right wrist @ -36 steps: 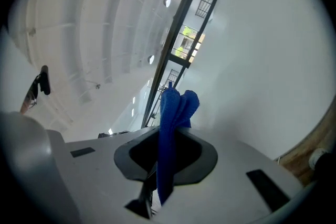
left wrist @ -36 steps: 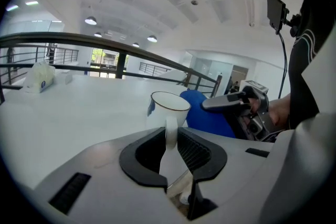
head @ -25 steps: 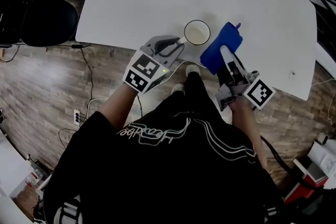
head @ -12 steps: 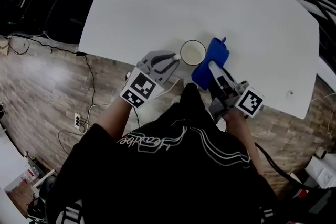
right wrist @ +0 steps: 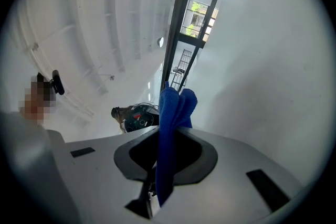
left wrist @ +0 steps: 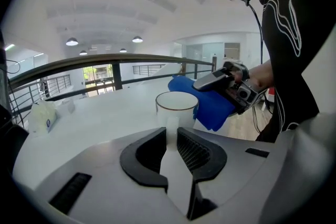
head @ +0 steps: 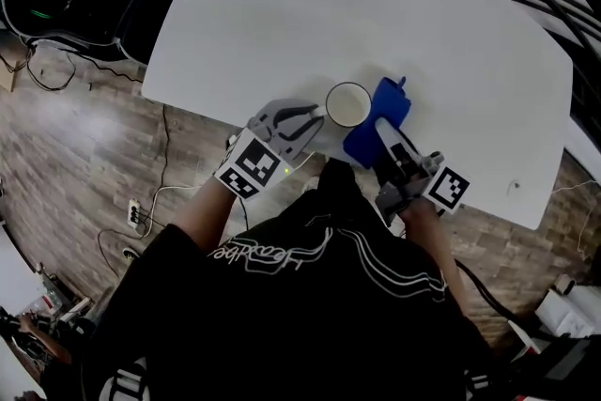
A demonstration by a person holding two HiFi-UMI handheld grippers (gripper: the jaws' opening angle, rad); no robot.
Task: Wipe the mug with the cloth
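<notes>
Head view: the mug (head: 348, 104) stands by the tabletop's (head: 423, 23) near edge. The left gripper (head: 317, 114) reaches in level from its left, and the right gripper (head: 383, 129) brings the cloth (head: 387, 103) to its right side.
Left gripper view: the jaws clamp the mug's handle (left wrist: 170, 126).
Right gripper view: the jaws pinch the cloth.

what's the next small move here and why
Probably press the cloth held by the right gripper against the outer wall of the mug and start rubbing. The left gripper has its jaws closed on the handle, steadying the mug upright on the table. The cloth is clamped in the right jaws right beside the mug; I cannot tell whether they touch.
</notes>
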